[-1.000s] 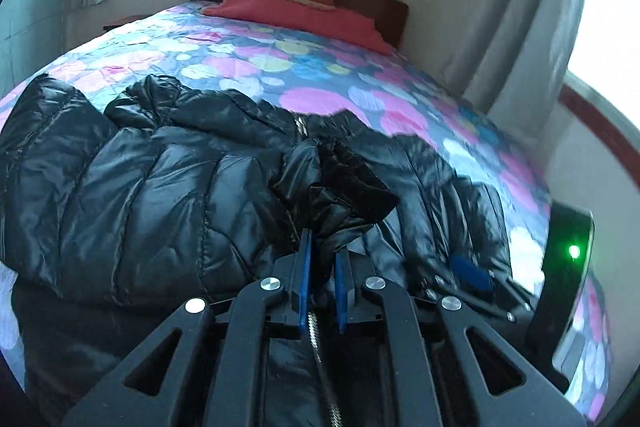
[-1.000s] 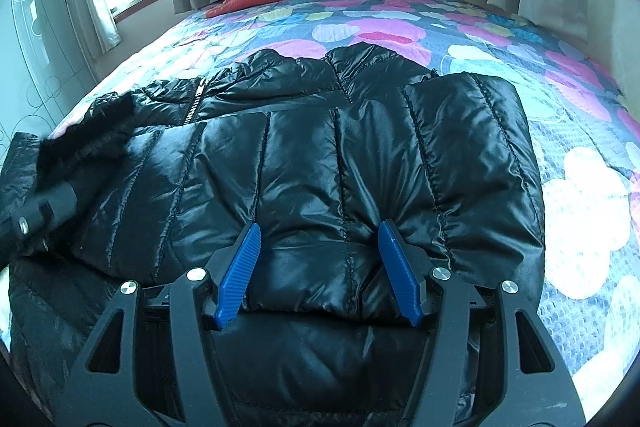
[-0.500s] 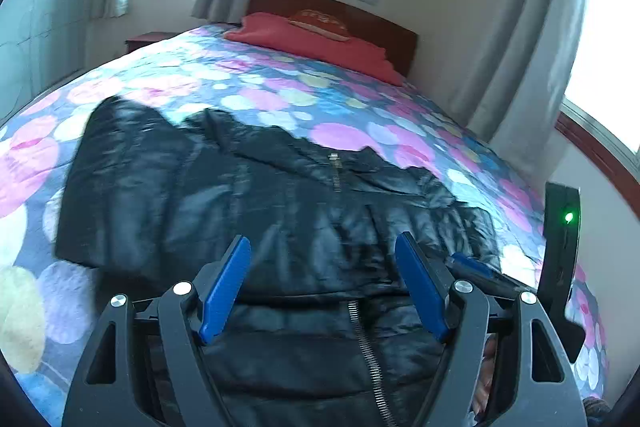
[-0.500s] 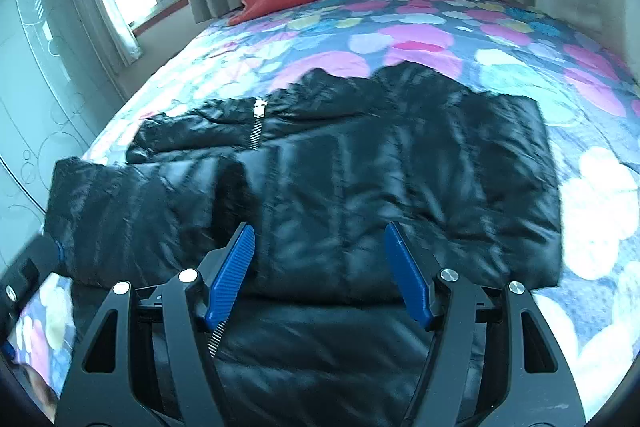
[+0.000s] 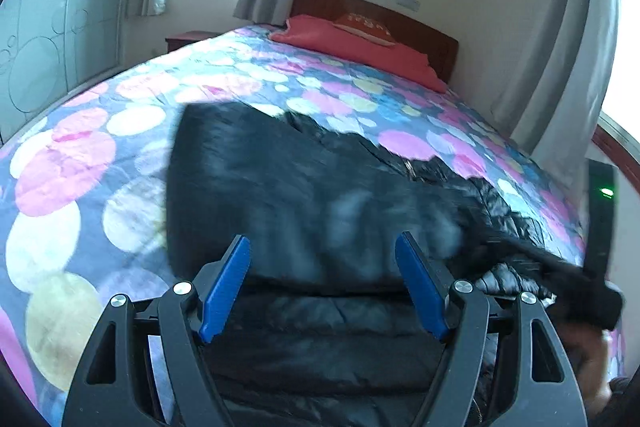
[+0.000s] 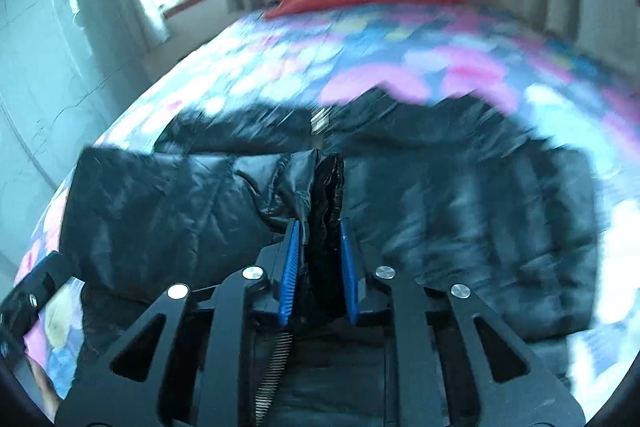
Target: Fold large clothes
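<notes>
Left gripper (image 5: 322,283), jaws spread and empty, hovers above black puffer jacket (image 5: 320,195) lying flat on floral bedspread (image 5: 72,163); right gripper (image 6: 319,259) pinches a raised jacket fold (image 6: 326,187), presumably to draw it across.

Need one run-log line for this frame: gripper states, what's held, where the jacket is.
left gripper: open, above jacket | right gripper: shut on black cuff fabric | black puffer jacket: on floral bedspread | views motion-blurred

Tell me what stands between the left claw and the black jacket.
Nothing visible does. The left claw is open right over the black jacket on the bed; the right claw is shut on a fold.
</notes>
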`<state>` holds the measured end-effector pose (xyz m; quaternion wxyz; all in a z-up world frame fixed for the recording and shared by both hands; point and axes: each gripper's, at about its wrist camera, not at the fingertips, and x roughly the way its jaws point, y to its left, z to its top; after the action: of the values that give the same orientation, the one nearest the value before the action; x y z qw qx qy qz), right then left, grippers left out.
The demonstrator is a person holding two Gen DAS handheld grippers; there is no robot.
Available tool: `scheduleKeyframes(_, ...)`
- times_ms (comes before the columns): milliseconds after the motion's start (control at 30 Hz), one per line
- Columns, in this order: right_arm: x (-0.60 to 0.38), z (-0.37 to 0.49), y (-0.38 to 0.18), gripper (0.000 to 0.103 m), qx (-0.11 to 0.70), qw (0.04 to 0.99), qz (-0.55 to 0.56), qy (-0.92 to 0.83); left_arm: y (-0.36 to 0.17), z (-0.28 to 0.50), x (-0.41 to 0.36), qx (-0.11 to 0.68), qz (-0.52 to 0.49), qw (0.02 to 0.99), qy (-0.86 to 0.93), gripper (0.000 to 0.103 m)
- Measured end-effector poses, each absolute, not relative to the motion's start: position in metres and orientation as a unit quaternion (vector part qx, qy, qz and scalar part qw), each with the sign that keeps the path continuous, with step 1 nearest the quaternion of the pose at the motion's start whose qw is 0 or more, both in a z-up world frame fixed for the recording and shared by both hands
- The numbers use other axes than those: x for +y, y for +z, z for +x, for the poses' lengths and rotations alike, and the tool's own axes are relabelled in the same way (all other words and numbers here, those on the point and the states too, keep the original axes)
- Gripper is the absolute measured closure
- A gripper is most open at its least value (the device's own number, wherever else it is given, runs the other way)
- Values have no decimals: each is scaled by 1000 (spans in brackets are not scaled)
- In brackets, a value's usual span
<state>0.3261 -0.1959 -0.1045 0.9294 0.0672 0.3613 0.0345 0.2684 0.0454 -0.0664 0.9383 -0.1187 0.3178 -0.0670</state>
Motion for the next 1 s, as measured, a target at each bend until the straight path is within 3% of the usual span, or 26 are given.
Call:
scheduleKeyframes(267,-295,326,-110,86,366,924,75,-79,-72,301,49,328,-107,937,-51,29)
scheduleKeyframes(367,-311,333,-124,78,391,913,86,-74,-78,318,43,338,-83,936,-45,29)
scheduleKeyframes(600,-281,328,-101,71,346,933,74,-63,-91,361,41,355,-39,934,-11,29)
scheduleKeyframes(833,-255,365,-150,71,418,906,44,-38,-136,397,43,430,-12,903,11,29)
scheduleKeyframes(1000,-252,360,-124,71,405,911,63,-42,-107,381,51,409,-32,911,33,30)
